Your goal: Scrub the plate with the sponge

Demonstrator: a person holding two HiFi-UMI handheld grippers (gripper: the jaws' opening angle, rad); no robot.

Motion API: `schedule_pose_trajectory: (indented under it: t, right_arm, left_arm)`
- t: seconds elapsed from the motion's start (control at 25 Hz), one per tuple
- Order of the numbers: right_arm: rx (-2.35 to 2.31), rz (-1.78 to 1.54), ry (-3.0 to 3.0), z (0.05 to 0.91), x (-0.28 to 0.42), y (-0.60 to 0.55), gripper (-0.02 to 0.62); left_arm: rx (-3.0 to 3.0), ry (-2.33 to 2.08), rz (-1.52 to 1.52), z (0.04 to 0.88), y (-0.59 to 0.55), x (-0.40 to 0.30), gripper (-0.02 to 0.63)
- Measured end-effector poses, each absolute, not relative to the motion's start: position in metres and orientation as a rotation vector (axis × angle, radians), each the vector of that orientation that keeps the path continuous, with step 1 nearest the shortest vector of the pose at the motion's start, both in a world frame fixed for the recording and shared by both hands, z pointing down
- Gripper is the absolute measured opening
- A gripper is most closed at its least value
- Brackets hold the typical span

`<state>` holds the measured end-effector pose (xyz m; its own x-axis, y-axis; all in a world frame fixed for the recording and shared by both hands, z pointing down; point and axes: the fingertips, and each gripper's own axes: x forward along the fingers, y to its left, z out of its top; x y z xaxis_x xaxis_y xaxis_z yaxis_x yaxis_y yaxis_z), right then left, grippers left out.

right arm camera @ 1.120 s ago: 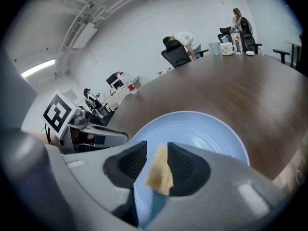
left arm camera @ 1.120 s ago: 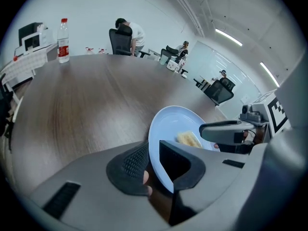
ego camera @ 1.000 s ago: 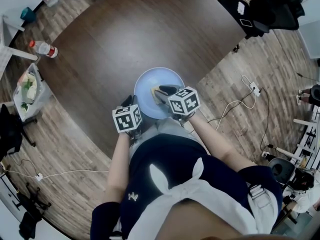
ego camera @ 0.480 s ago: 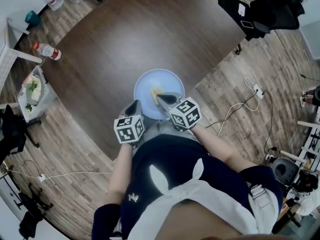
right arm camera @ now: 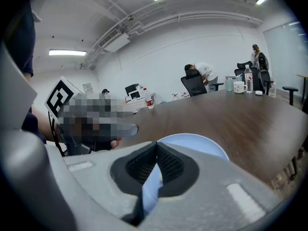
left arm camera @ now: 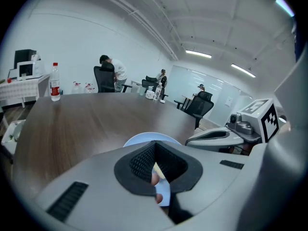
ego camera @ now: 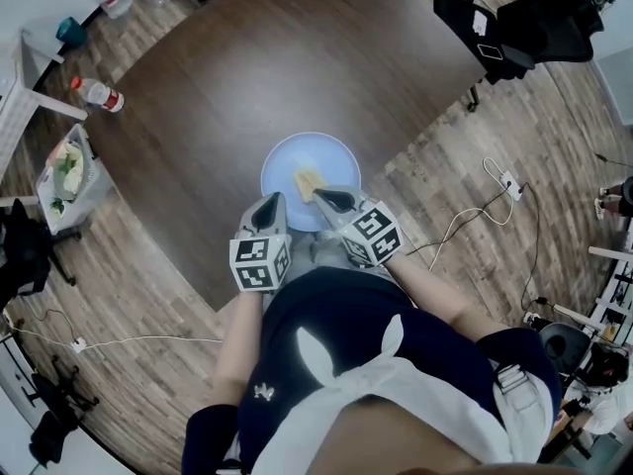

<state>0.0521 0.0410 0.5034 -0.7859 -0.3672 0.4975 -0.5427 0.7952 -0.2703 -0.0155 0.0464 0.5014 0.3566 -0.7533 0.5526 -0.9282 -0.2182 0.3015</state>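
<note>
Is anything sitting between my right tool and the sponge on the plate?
Nothing visible does. The sponge lies uncovered on the plate, just ahead of the right tool, whose jaws are together and empty. The left tool sits off to the side at the plate's near-left rim, out of that path.

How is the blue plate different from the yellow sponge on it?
The plate is round, pale blue and wide; the sponge is a small yellowish block. The plate sits on the table; the sponge lies on the plate, near its middle. What they share: neither is held, since the left claw and the right claw are both shut with nothing between them.
</note>
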Motion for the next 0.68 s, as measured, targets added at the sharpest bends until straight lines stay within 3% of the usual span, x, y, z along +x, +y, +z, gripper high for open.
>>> schedule_pose_trajectory:
  t: [0.68]
  right_arm:
    - [0.729, 0.519, -2.582, 0.484, 0.065, 0.044, -0.002]
  left_arm:
    - [2.101, -1.556, 0.346, 0.473, 0.062, -0.003, 0.005]
